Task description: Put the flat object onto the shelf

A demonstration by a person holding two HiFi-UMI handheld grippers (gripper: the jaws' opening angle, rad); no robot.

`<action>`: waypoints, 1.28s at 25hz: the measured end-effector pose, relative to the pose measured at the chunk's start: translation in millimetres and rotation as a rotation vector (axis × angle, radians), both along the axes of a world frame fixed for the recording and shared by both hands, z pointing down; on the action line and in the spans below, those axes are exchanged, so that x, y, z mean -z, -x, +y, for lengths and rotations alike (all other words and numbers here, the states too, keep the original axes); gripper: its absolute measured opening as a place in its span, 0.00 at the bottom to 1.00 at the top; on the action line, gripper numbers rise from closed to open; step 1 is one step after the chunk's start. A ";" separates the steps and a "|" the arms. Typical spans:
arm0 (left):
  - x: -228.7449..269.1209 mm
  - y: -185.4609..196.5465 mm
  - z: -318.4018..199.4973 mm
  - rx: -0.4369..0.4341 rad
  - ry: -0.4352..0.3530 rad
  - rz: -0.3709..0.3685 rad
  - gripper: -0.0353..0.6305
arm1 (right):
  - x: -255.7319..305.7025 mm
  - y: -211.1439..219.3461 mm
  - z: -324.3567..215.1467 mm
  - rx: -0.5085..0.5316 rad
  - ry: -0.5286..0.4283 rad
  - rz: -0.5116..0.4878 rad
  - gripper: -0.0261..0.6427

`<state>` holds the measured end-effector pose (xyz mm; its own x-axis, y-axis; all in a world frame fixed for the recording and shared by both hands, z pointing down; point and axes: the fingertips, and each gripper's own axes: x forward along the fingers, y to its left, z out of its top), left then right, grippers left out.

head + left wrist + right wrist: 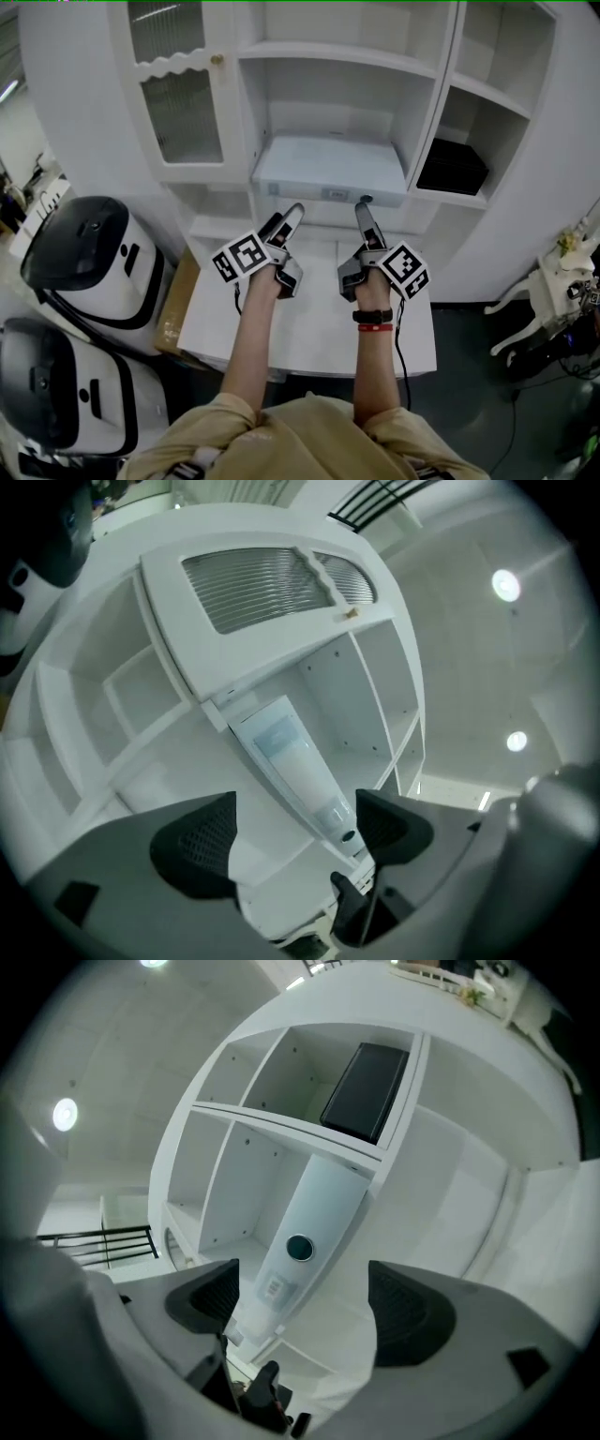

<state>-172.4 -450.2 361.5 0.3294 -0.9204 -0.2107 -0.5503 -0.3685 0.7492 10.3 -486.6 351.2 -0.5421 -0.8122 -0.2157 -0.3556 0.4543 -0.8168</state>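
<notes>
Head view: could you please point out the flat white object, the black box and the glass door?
flat white object [328,167], head view, middle of its top face.
black box [453,167], head view, middle of its top.
glass door [192,114], head view, lower ribbed pane.

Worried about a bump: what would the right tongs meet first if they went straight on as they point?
Likely the flat white object, just ahead of the open right tongs; depth unclear.

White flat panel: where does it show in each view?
Head view: white flat panel on the cabinet's middle shelf, centre.
Left gripper view: panel at centre, slanting down toward the right jaw.
Right gripper view: panel at centre, slanting down toward the left jaw.
Shared landmark: the white cabinet.
</notes>
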 end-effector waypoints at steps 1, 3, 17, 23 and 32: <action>0.2 -1.6 4.7 0.004 -0.006 -0.032 0.64 | -1.8 -1.3 3.4 -0.008 -0.007 0.029 0.70; 1.3 -5.5 14.0 0.015 -0.017 -0.085 0.64 | -5.4 -4.2 10.8 -0.021 -0.021 0.083 0.69; 3.9 -19.3 59.7 0.121 -0.039 -0.544 0.52 | -9.6 -9.0 58.8 -0.133 -0.191 0.492 0.49; 1.9 -20.2 66.5 0.173 -0.039 -0.652 0.47 | -4.9 -6.0 65.2 -0.167 -0.261 0.656 0.48; 4.3 -17.3 56.3 0.236 -0.039 -0.756 0.46 | -6.3 -2.6 53.4 -0.173 -0.277 0.728 0.48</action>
